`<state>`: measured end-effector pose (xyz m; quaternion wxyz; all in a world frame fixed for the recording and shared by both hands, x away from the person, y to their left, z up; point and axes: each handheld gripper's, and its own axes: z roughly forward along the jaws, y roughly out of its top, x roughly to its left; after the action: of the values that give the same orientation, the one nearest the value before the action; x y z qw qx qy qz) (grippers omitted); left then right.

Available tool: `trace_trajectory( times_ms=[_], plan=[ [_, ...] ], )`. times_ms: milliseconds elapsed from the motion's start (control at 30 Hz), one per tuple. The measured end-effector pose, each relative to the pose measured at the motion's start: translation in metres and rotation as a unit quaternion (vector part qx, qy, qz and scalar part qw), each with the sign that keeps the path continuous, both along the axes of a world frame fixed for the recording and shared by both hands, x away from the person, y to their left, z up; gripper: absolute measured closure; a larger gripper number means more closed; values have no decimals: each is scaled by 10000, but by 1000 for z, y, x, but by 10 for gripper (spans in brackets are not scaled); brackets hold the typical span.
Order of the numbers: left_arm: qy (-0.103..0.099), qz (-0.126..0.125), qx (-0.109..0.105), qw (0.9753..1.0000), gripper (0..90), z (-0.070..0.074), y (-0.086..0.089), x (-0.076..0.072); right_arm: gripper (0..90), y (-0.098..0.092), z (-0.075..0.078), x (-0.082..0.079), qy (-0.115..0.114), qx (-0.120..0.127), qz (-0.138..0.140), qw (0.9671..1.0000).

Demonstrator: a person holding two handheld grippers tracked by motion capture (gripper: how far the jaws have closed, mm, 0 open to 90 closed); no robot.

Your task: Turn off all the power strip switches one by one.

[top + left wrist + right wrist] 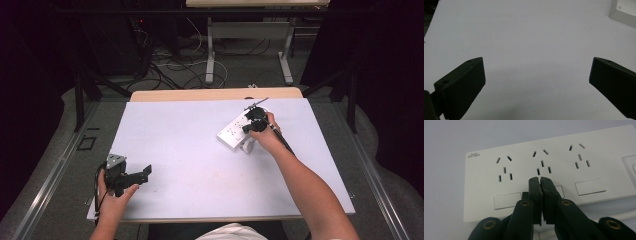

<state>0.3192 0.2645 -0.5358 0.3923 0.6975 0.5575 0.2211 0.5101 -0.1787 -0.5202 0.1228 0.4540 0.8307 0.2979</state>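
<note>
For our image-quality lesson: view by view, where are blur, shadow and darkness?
High view: table evenly lit, surroundings dark, picture soft. Left gripper view: open left gripper blurred, faint shadow on the sheet beneath. Right gripper view: power strip sharp, closed right gripper slightly soft near the lens.

White power strip [554, 170] lies flat on the table's right half, angled diagonally. Three socket groups face up in a row, a rectangular switch below each, small grey logo at one corner. White cable [624, 216] exits beside it.
</note>
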Motion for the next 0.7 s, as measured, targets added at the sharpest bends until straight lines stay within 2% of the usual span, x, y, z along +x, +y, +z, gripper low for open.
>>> trace_trajectory(
  times_ms=[233,367,400,433,533,700],
  plan=[
    [1,-9,7,10000,4,0,0,0,880,0,0,-1,23,41,0,10000],
    [-1,-9,4,10000,4,0,0,0,893,0,-2,-1,-62,60,-7,10000],
    [6,-4,4,10000,4,0,0,0,900,1,-3,-2,72,119,-16,9999],
    [8,-6,3,10000,4,0,0,0,900,1,-4,-2,-33,111,27,9999],
    [-2,-20,10,10000,4,0,0,0,900,1,-5,-2,-119,156,45,9998],
    [1,-26,8,10000,4,0,0,0,900,0,-5,-1,-87,134,87,9998]
  ],
)
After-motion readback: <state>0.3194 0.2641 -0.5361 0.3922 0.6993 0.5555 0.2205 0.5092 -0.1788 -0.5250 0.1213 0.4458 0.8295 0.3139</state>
